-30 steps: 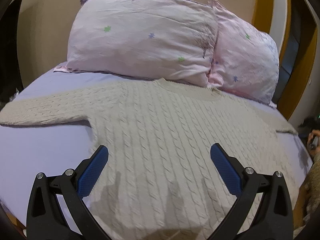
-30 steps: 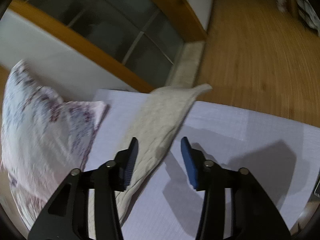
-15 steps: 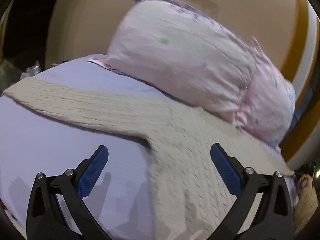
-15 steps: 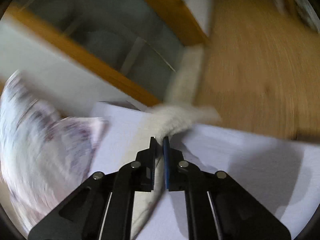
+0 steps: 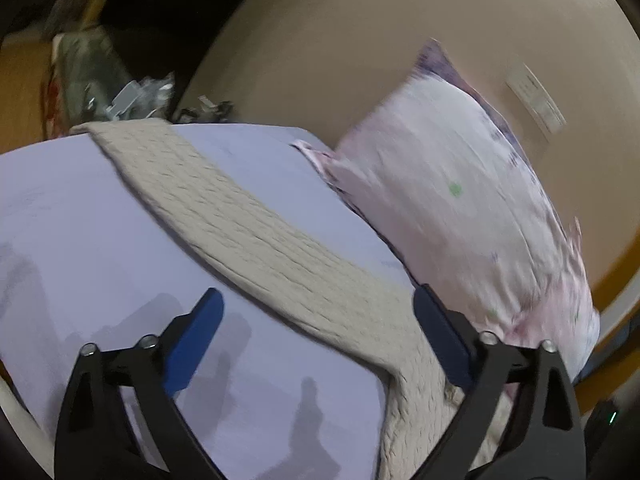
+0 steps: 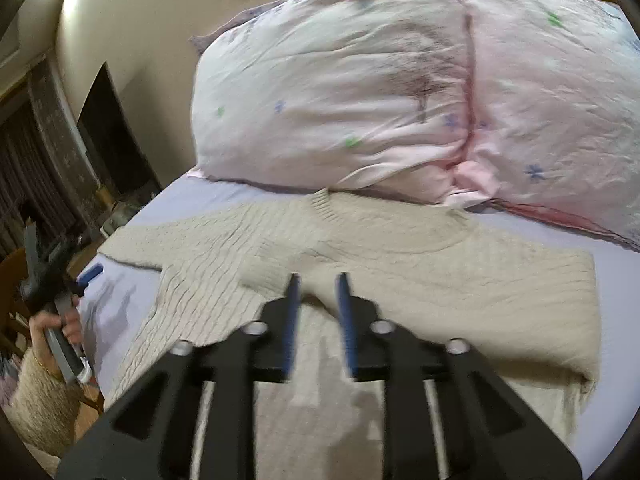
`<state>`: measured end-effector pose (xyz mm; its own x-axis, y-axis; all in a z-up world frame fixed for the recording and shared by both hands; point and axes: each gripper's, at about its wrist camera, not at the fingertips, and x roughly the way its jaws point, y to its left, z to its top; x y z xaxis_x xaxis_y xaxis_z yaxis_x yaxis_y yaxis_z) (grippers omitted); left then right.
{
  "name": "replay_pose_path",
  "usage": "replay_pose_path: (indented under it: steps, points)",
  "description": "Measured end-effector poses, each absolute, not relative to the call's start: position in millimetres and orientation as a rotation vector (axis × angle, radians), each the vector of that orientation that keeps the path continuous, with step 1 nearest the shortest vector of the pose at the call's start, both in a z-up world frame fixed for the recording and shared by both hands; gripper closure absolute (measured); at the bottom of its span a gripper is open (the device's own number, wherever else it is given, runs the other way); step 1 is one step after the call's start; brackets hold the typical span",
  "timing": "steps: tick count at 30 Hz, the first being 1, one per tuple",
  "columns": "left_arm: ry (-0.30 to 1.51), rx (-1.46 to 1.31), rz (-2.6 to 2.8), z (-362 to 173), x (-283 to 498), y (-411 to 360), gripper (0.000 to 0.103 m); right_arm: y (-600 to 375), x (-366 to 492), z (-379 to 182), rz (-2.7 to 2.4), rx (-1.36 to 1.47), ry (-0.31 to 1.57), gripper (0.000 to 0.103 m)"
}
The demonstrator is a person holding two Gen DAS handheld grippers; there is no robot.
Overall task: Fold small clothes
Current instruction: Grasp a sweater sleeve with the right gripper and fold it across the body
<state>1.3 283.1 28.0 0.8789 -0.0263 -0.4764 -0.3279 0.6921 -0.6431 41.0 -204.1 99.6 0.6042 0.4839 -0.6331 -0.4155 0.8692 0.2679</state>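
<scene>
A cream cable-knit sweater [image 6: 420,264] lies flat on the lilac bed sheet [image 6: 624,320]. Its right sleeve is folded across the chest, the cuff [image 6: 272,276] lying just ahead of my right gripper [image 6: 318,292], whose jaws stand slightly apart and hold nothing. In the left wrist view the other sleeve [image 5: 240,220] stretches straight out toward the bed's far corner. My left gripper [image 5: 316,312] is wide open above the sleeve near the armpit, empty. It also shows at the left edge of the right wrist view [image 6: 60,280].
Two pink flowered pillows [image 6: 360,92] lean against the beige wall at the head of the bed, touching the sweater's collar. Clutter [image 5: 132,96] lies beyond the bed's far corner. A dark doorway [image 6: 112,132] and curtain stand at left.
My right gripper carried the right sleeve over onto the sweater's chest and opened off it. My left gripper swung left from the sweater's body toward the outstretched left sleeve, staying open.
</scene>
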Motion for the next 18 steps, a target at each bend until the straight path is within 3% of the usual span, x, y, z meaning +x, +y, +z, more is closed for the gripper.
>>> replay_pose_path:
  steps: [1,2,8,10,14,18]
  points:
    - [0.480,-0.811,0.187,26.6,1.7,289.2,0.014,-205.5,38.6,100.6,0.509,0.105,0.745,0.049]
    - [0.484,-0.829,0.205,24.6,2.5,298.4,0.016,-213.7,35.5,103.3,0.481,0.132,0.722,0.045]
    - [0.511,-1.014,0.325,1.3,8.8,353.5,0.030,-282.8,18.7,119.4,0.344,0.227,0.706,0.039]
    - [0.494,-1.051,0.359,-3.4,9.5,367.2,0.045,-300.0,25.9,117.3,0.294,0.253,0.711,0.037]
    - [0.503,-1.139,0.380,-11.0,19.6,387.6,0.060,-329.1,19.8,111.5,0.240,0.329,0.719,0.035]
    - [0.529,-1.193,0.388,-21.5,25.3,401.8,0.095,-339.3,16.0,106.8,0.225,0.351,0.718,0.035]
